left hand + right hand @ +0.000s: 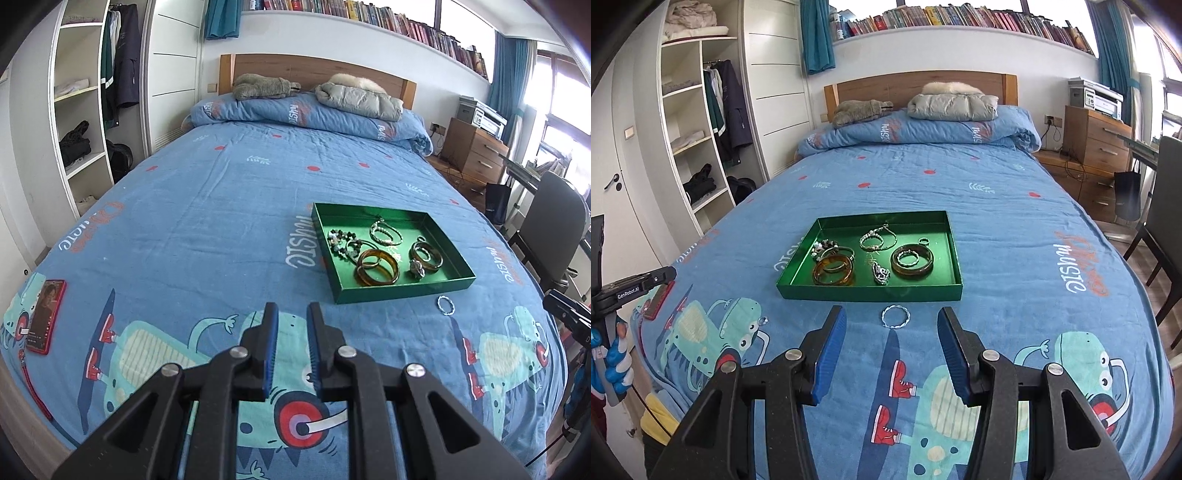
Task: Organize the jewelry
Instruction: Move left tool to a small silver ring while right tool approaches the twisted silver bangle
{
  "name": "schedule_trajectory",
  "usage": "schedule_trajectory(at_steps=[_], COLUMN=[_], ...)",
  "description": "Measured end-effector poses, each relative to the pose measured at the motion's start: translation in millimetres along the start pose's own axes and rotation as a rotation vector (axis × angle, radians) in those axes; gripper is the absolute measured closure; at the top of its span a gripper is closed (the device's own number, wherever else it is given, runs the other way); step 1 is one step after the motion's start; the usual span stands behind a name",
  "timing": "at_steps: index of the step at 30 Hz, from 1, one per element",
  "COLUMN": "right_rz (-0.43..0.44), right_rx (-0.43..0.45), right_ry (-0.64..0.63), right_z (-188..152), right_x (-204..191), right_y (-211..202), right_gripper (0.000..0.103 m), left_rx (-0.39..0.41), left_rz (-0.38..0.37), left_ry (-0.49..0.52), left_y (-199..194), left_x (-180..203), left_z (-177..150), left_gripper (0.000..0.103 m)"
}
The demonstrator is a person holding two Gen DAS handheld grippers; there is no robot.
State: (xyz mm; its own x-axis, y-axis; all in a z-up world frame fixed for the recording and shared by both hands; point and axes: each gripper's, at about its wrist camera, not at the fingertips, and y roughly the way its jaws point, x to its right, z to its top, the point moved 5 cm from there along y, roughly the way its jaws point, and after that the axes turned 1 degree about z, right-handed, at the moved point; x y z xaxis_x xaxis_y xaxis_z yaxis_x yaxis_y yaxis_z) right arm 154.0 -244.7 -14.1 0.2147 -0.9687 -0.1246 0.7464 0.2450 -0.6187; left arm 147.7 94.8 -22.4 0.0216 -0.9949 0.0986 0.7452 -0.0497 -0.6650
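Your right gripper (891, 325) hung over the blue bedspread (997, 221) with its jaws spread wide and nothing between them; the twisted silver bangle (895, 316) lay flat on the cover in line with the gap, just beyond the blue pads (829, 354). Your left gripper (291, 317) sat lower and further left, its jaws only a narrow gap apart and holding nothing, pointed at the cartoon print rather than at any jewelry.

Just past the silver bangle (445, 305) stood the green tray (868, 291), near but not touching it. Inside it, you had two amber bangles (833, 274) at the near left, a dark bangle (911, 260) with a thinner silver ring lying inside it at the right, a beaded bracelet (824, 246) at the left, and a looped chain bracelet (878, 238) toward the back. A small ring (763, 320) lay on the cover well left of the bangle, and a red phone (46, 317) near the bed's left edge.

Far off, a folded grey jacket (953, 105) rested on the rolled duvet by the headboard.
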Motion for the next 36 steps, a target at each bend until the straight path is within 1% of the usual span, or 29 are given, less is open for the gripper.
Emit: schedule_trajectory(at_steps=[3,9,12,14,16,18,19,24,30,32,34,36], right_rz=[0.001,0.016,0.021,0.025,0.028,0.033,0.035,0.058,0.074,0.073,0.070,0.070], right_rx=[-0.023,-0.069,-0.093,-0.108,-0.121,-0.131,-0.135,-0.153,-0.160,-0.159,-0.158,-0.161], right_ry=[0.008,0.031,0.041,0.048,0.054,0.061,0.063,0.067,0.060,0.059,0.061,0.063], right_z=[-6.7,-17.3,-21.9,-24.2,-26.3,-27.5,-27.4,-28.0,-24.3,-22.3,-20.7,-20.5], right_x=[3.7,12.6,18.0,21.3,24.8,27.2,28.1,27.4,22.6,22.3,23.7,24.5], right_y=[16.5,54.2,73.2,85.2,97.0,107.5,112.3,135.1,154.5,160.0,163.8,167.9], right_gripper=[0.052,0.052,0.052,0.052,0.052,0.052,0.052,0.052,0.053,0.055,0.060,0.061], left_rx=[-0.033,-0.130,-0.155,-0.164,-0.175,-0.180,-0.184,-0.209,-0.203,-0.199,-0.191,-0.185], left_rz=[-0.025,-0.072,-0.088,-0.087,-0.093,-0.096,-0.092,-0.081,-0.066,-0.060,-0.056,-0.058], left_ry=[0.018,0.044,0.045,0.042,0.035,0.034,0.037,0.033,0.038,0.051,0.064,0.068], left_y=[19.4,67.2,87.8,100.2,112.2,122.0,126.8,148.6,159.0,161.0,161.7,162.5], left_x=[7.9,28.6,35.5,36.3,37.8,39.2,39.9,40.1,40.0,41.5,42.0,41.5], left_z=[-15.2,-46.0,-52.2,-53.6,-53.9,-54.9,-55.7,-58.3,-58.6,-59.7,-61.2,-62.6], left_gripper=[0.088,0.088,0.088,0.088,0.086,0.075,0.074,0.073,0.073,0.073,0.073,0.073])
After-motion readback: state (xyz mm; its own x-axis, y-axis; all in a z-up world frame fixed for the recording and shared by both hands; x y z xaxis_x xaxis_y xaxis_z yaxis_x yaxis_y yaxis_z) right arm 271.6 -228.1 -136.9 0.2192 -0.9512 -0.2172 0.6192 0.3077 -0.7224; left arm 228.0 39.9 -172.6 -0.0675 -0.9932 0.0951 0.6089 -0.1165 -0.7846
